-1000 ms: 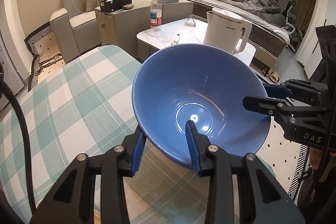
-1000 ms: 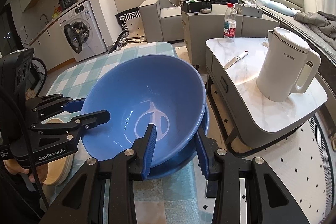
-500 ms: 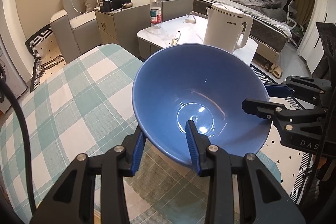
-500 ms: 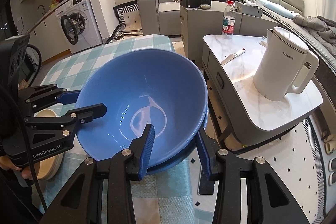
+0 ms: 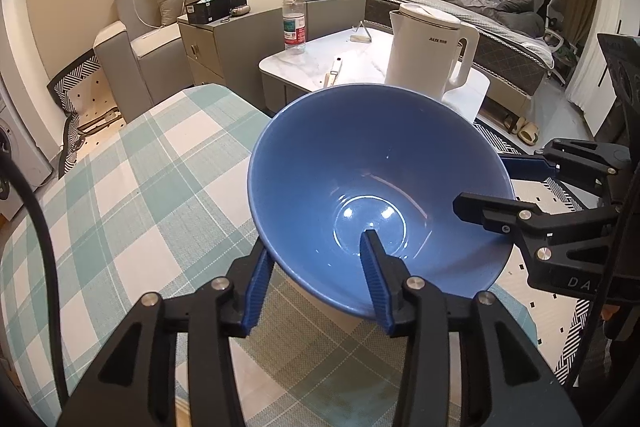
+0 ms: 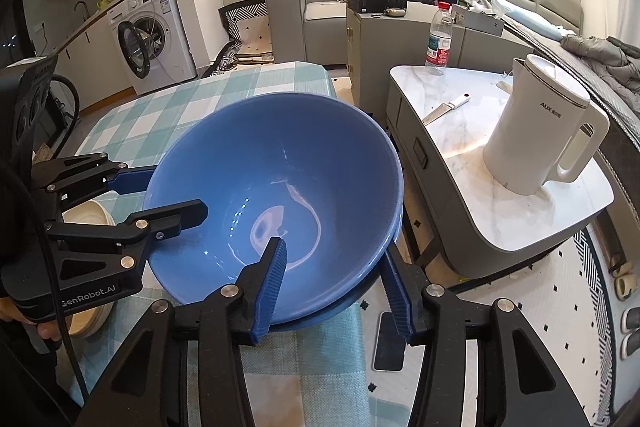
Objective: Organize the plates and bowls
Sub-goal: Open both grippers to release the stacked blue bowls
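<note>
Checked green-and-white cloth covers the table, the largest surface in both wrist views. Its far corner points toward a grey sofa. Beside the table's right edge stands a marble-topped side table carrying a white kettle, a water bottle and a knife.

Upper blue bowl sits nested in a second blue bowl, of which only a rim crescent shows in the right wrist view. The stack is at the table's right edge, tilted slightly.

Left gripper straddles the near rim of the upper bowl: one blue pad is inside, one outside under the wall. Its jaws are opening; a gap shows between the pads and the wall, so the rim is between them but not pinched.

Right gripper straddles the stack's rim on the opposite side, inner pad in the upper bowl, outer pad outside both rims. Jaws opening, pads clear of the ceramic.

Pale wooden round item lies on the cloth behind the left gripper; partly hidden, identity uncertain.
</note>
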Motion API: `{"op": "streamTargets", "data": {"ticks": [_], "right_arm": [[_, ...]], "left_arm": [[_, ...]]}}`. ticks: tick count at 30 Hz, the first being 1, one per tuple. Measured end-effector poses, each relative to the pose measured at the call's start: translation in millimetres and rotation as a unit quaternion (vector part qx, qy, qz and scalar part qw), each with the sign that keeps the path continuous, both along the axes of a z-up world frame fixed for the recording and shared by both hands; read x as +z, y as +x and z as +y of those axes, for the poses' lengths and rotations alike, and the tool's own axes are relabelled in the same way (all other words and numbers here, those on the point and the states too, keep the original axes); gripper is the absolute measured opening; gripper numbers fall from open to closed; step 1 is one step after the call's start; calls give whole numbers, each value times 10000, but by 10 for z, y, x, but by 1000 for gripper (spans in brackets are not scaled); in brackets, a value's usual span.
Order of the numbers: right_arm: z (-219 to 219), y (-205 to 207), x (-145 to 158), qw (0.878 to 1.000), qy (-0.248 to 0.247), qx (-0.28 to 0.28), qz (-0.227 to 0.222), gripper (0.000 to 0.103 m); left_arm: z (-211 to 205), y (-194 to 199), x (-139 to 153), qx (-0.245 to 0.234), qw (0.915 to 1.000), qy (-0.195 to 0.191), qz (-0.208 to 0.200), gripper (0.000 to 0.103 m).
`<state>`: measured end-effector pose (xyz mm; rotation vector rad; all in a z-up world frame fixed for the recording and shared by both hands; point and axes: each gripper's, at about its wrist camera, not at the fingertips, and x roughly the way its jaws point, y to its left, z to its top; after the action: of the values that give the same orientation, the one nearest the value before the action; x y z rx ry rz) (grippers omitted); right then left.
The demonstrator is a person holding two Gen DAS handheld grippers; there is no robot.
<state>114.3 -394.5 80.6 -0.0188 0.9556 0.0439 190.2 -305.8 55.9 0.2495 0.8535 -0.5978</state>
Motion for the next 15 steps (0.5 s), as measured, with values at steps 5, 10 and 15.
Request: {"op": "streamTargets", "data": {"ticks": [5,10,15], "right_arm": [[0,-1,-3,10000,-15,-10,16,50],[-12,11,-13,10000,5,-17,33,57],[0,11,-25,10000,36,-7,50,67]], "left_arm": [[1,6,-34,-5,10000,-13,84,48],[12,2,-66,3,9999,-27,147,50],[23,0,-64,7,9999,-34,141,57]]}}
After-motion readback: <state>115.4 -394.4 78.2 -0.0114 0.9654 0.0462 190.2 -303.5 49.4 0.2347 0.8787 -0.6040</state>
